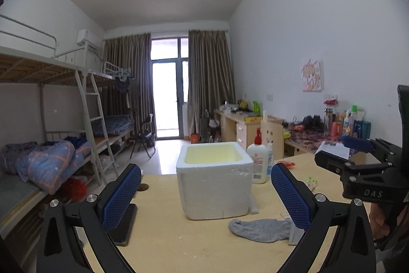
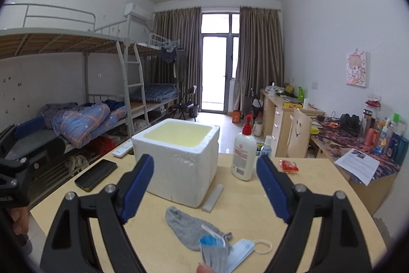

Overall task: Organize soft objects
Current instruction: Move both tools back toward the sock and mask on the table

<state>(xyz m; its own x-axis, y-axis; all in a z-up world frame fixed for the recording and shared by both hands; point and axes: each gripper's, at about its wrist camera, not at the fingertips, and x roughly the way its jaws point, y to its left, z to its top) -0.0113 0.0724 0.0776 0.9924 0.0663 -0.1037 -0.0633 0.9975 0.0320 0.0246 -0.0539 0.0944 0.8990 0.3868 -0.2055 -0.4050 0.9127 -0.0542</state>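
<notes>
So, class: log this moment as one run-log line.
left tongs: open | right tongs: open | grey fabric sock: on table | white foam box: empty

Both tools are built of matte black plastic arms with triangular cut-outs near the base and round silver screws at the joints. The left gripper [image 1: 205,192] carries two rectangular blue pads [image 1: 120,198] with a fine diamond-grid texture, and the right gripper [image 2: 205,186] wears matching blue pads [image 2: 272,187], ribbed along their edges. Seen from the left wrist, the right tool's black housing bears raised letters "DAS". Bare skin of a hand [image 1: 381,220] shows behind it.
</notes>
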